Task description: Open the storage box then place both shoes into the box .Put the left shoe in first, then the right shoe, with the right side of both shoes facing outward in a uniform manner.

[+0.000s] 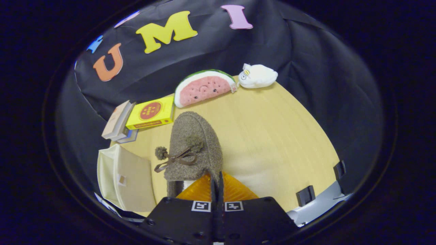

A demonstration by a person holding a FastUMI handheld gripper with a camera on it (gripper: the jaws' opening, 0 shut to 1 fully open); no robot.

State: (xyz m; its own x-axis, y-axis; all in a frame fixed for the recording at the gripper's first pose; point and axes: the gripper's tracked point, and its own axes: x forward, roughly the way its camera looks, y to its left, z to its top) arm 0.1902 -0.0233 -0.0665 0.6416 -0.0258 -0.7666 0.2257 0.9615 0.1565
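A brown fuzzy shoe (194,143) with a bow and pom-poms hangs just ahead of my fingers, its toe pointing away toward the back of the wooden table (272,136). My gripper (217,187) is shut on the rim of the shoe's opening, and both fingers press on the thin edge. A cream storage box (131,177) stands to the left of the shoe, close to the table's near left corner. Its lighter panel (105,170) shows on the left side. I cannot tell from here whether the box is open.
Behind the box lie a stack of books (117,124) and a yellow carton (151,112). A watermelon plush (204,86) and a white plush (257,75) sit at the table's far edge. Black clips (305,195) mark the near right edge.
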